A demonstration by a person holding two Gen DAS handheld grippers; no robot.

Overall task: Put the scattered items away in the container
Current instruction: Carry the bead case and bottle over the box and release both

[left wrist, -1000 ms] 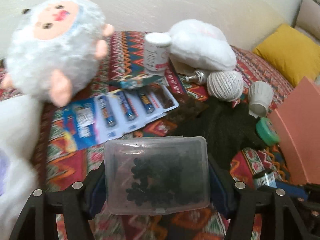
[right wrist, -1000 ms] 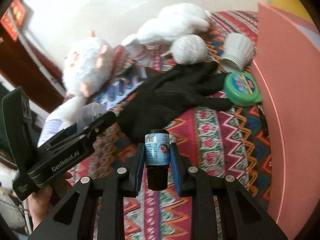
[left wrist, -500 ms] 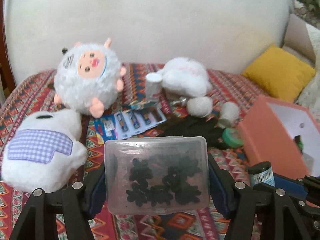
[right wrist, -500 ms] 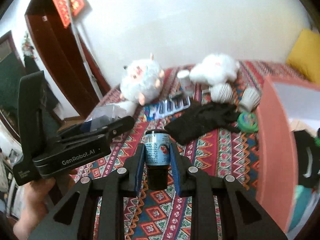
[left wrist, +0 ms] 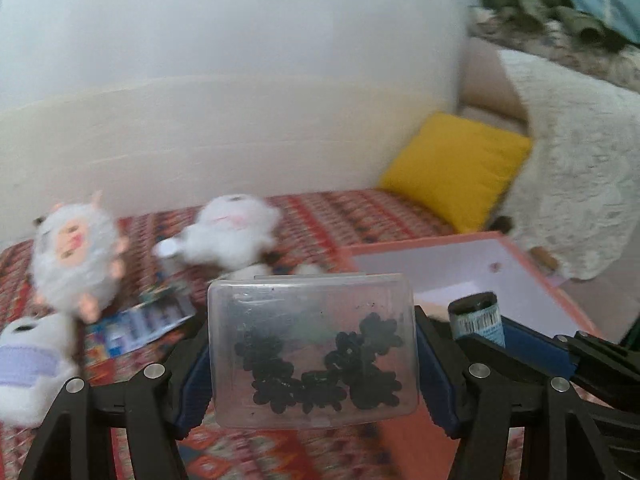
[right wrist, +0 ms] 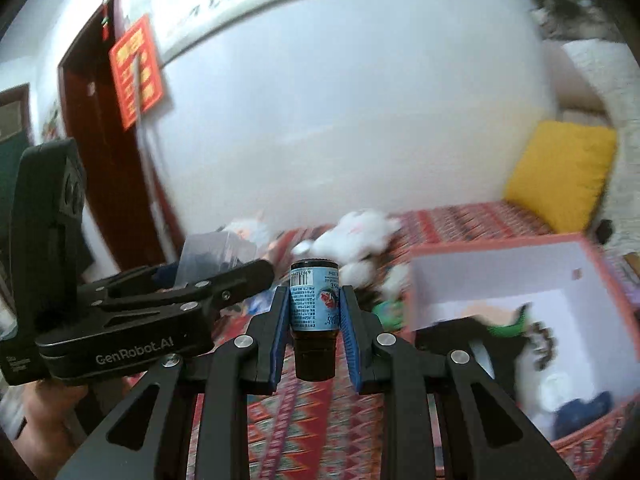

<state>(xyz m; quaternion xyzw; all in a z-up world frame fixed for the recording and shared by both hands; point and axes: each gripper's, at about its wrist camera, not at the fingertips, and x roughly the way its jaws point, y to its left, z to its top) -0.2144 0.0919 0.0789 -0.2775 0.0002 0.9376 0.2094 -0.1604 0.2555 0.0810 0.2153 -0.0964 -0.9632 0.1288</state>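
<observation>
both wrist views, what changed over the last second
Both tools lifted away from the patterned bedspread and swung toward the pink box, whose open inside now shows. Unchanged: the left tool grips the clear plastic case, the right tool the small blue-labelled bottle. Plush toys remain on the bedspread.

Clear plastic case (left wrist: 313, 347) of black pieces between left gripper (left wrist: 312, 364) pads; pink box (left wrist: 552, 284) just beyond

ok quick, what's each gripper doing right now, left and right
Left gripper: shut on the clear box of black bits.
Right gripper: shut on the small bottle.
</observation>
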